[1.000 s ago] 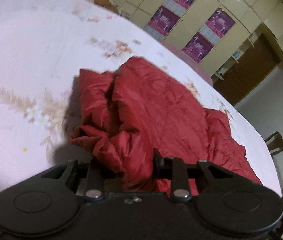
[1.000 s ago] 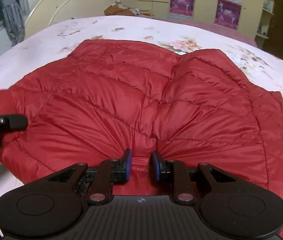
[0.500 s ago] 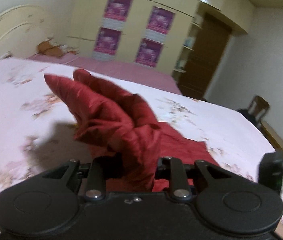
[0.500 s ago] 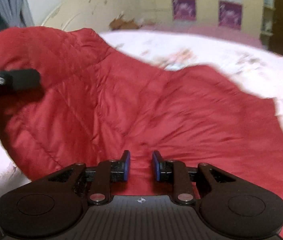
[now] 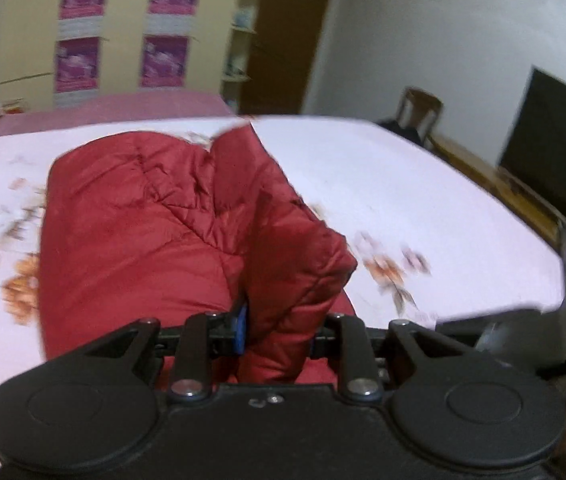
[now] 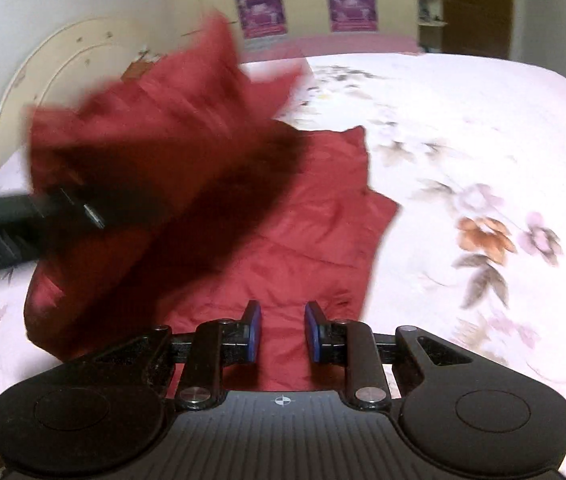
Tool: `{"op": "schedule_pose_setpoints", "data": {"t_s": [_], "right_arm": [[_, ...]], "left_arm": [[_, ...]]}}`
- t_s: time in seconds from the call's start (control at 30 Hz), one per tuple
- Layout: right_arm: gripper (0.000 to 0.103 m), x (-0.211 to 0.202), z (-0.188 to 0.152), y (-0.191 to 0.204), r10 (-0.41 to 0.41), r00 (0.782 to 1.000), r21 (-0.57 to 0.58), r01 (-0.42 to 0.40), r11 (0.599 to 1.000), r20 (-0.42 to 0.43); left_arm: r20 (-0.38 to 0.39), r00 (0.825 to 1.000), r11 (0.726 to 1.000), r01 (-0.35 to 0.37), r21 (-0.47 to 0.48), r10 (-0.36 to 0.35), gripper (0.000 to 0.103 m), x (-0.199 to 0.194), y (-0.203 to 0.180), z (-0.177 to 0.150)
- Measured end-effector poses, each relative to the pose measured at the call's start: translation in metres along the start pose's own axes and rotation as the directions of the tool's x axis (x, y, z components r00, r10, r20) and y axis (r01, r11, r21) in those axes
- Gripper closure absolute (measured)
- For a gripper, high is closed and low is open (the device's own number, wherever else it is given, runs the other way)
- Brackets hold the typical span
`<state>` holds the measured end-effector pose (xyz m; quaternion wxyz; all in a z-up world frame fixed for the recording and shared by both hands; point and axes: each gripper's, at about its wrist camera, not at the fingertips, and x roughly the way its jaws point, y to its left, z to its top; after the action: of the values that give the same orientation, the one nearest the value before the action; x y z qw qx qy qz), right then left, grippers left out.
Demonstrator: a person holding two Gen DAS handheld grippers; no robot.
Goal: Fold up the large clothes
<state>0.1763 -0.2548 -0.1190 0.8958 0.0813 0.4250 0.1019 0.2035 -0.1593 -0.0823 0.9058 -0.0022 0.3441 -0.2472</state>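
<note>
On the floral bed point(image 5: 423, 184), the left gripper point(image 5: 275, 330) pinches a raised fold of the red jacket point(image 5: 131, 232); beside it the right gripper point(image 6: 281, 334) grips the jacket's hem.

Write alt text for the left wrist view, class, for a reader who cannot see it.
The left claw grips a bunched fold of a red quilted jacket, the rest lying on a floral bedsheet. Behind stand a wardrobe with purple posters, a chair and a dark screen.
</note>
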Motion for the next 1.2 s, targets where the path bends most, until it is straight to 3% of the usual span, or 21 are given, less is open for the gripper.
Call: {"op": "schedule_pose_setpoints", "data": {"t_s": [0.13,0.23,0.37,0.43,0.5,0.53,0.7,0.73,0.77,0.8,0.83,0.93,0.97,1.0,1.03,1.13,1.2], "right_arm": [[0.079,-0.012,-0.006,-0.019,-0.03,1.0,0.05,0.03,0.998,0.0],[0.079,-0.022,-0.004,-0.034,-0.049,0.999,0.108,0.047,0.993,0.018],[0.079,-0.042,0.011,-0.05,-0.041,0.996,0.197,0.024,0.98,0.082],[0.078,-0.046,0.02,-0.05,-0.02,0.994,0.204,-0.003,0.979,0.11],[0.027,-0.051,0.029,-0.047,0.002,0.99,0.201,-0.03,0.979,0.138],[0.02,-0.055,0.033,-0.046,0.011,0.987,0.193,-0.042,0.98,0.16],[0.021,-0.054,0.048,-0.032,0.098,0.979,0.146,-0.125,0.981,0.178],[0.021,-0.05,0.05,-0.028,0.117,0.979,0.143,-0.142,0.98,0.168],[0.032,-0.047,0.05,-0.024,0.132,0.979,0.138,-0.154,0.978,0.158],[0.05,-0.043,0.05,-0.02,0.15,0.979,0.13,-0.168,0.977,0.139],[0.055,-0.038,0.049,-0.017,0.167,0.979,0.13,-0.181,0.975,0.115],[0.057,-0.025,0.041,-0.014,0.193,0.979,0.14,-0.201,0.97,0.066],[0.061,-0.024,0.037,-0.011,0.191,0.98,0.13,-0.197,0.972,0.056],[0.079,-0.022,0.034,-0.009,0.19,0.981,0.119,-0.194,0.974,0.045],[0.084,-0.019,0.032,-0.009,0.195,0.98,0.112,-0.197,0.974,0.03],[0.089,-0.02,0.023,-0.007,0.186,0.982,0.09,-0.187,0.978,0.019],[0.093,-0.024,0.02,-0.008,0.189,0.982,0.093,-0.19,0.977,0.019]], "left_arm": [[-0.041,0.999,0.998,-0.013,0.059,0.015,0.077,0.015,-0.014,-0.013],[-0.042,0.999,0.997,-0.003,0.076,0.006,0.068,0.013,-0.016,-0.012],[-0.051,0.998,0.996,0.048,0.074,-0.044,0.037,0.005,-0.015,-0.011],[-0.046,0.997,0.994,0.06,0.087,-0.056,0.034,0.001,-0.022,-0.016],[-0.046,0.997,0.994,0.066,0.091,-0.062,0.033,-0.002,-0.025,-0.018],[-0.045,0.996,0.994,0.074,0.083,-0.071,0.033,-0.004,-0.025,-0.018],[-0.033,0.989,0.989,0.144,0.039,-0.143,0.033,-0.022,-0.024,-0.021],[-0.03,0.989,0.988,0.148,0.038,-0.147,0.033,-0.026,-0.022,-0.022],[-0.027,0.989,0.988,0.148,0.036,-0.147,0.033,-0.03,-0.02,-0.023],[-0.027,0.989,0.989,0.144,0.028,-0.143,0.033,-0.035,-0.017,-0.024],[-0.024,0.991,0.991,0.135,0.016,-0.134,0.033,-0.041,-0.011,-0.025],[0.0,0.996,0.996,0.089,-0.018,-0.089,0.033,-0.064,0.009,-0.03],[0.012,0.998,0.997,0.065,-0.035,-0.065,0.032,-0.071,0.017,-0.031],[0.02,0.999,0.998,0.037,-0.055,-0.036,0.031,-0.077,0.026,-0.032],[0.028,1.0,0.997,0.005,-0.081,-0.003,0.031,-0.081,0.034,-0.032],[0.03,0.995,0.981,-0.091,-0.171,0.098,0.031,-0.075,0.064,-0.026],[0.026,0.992,0.968,-0.118,-0.219,0.127,0.033,-0.063,0.08,-0.019]]}}
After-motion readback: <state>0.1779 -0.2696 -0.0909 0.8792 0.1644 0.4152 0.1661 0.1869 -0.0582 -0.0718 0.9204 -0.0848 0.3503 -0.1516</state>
